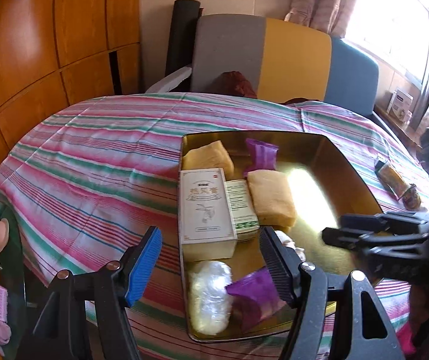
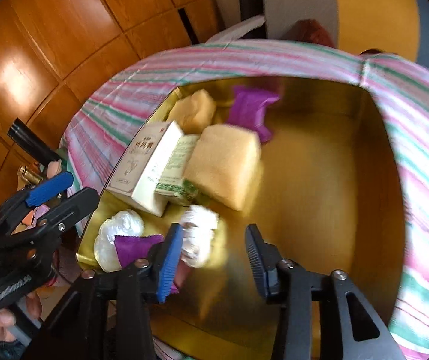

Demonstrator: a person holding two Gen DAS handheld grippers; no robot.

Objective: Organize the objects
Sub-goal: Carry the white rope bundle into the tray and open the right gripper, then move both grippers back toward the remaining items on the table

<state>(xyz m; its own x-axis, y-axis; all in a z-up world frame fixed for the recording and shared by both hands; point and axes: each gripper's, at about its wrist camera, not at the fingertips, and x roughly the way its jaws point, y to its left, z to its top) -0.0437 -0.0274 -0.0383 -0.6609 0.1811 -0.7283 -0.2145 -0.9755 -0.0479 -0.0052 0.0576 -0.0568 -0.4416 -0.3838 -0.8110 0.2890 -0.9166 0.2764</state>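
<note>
On my left wrist camera, the left gripper (image 1: 211,258) hangs with its jaws spread wide and nothing between them, low over the near end of the gold tin tray (image 1: 349,162). The tray sits on a striped tablecloth (image 1: 94,165). Inside it I see a beige box (image 1: 205,210) lying beside a narrower green-printed box (image 1: 241,207), two yellow sponges (image 1: 271,198), a purple packet (image 1: 261,153) at the far end, another purple packet (image 1: 253,297) near me, and a clear plastic bundle (image 1: 211,294) next to it. The right gripper (image 1: 361,234) reaches in from the right over the tray. A small wrapped snack (image 1: 397,183) lies on the cloth outside the tray.

On my right wrist camera, the right gripper (image 2: 214,258) is also parted and holds nothing, above the tray's bare floor (image 2: 319,180). A white crinkled wrapper (image 2: 199,234) lies just beyond its blue pad; the picture is blurred there. The left gripper (image 2: 64,192) shows at the left edge.
</note>
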